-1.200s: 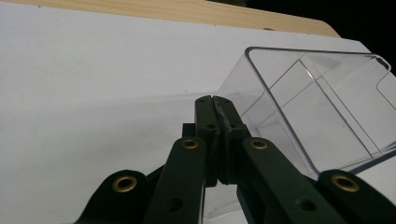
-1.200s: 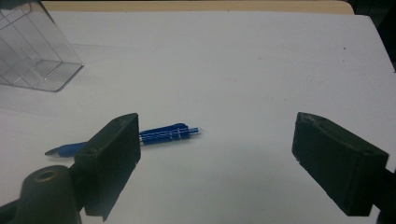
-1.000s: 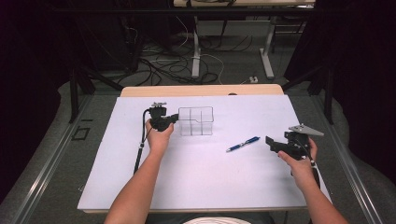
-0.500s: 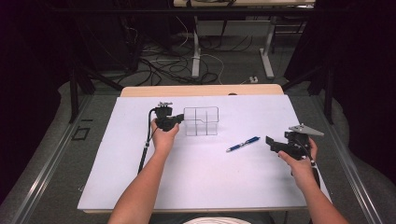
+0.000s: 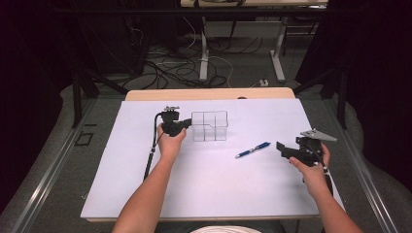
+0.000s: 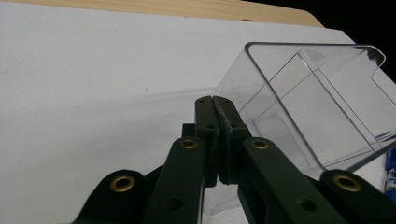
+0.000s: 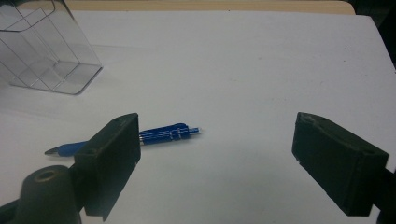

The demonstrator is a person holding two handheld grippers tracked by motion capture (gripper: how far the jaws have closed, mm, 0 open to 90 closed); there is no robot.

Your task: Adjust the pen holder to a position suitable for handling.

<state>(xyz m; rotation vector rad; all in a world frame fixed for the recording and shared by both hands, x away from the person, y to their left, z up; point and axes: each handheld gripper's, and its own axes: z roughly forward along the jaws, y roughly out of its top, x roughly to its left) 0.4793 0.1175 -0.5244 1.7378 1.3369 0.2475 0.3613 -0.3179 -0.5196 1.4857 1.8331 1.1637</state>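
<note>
The left tongs (image 5: 183, 125) were clamped on the near-left wall of the clear plastic organizer (image 5: 210, 126), their jaws pressed together over the thin rim, as the left gripper view (image 6: 215, 100) made plain. The organizer (image 6: 308, 102) stood toward the far middle of the white surface (image 5: 145, 194), its inner dividers visible through the walls. In the left gripper view it appeared tilted against the surface, though that camera turns with the hand, so I cannot tell whether it was truly lifted.

Compared with a second earlier, the organizer looked different from above. Then it showed a slanted, box-like outline with its top face turned toward the camera; by now it presented a flatter, more squared front with the open rim uppermost. The left hand (image 5: 167, 143) stayed in much the same spot beside it throughout.

The right tongs (image 5: 286, 150) were held wide apart with nothing between them, low over the right side of the surface, unchanged from the earlier pictures. The blue pen (image 5: 252, 150) lay flat between the organizer and the right tongs, touching neither, and had not shifted. In the right gripper view the pen (image 7: 159, 135) lay just behind the left-hand jaw.
</note>
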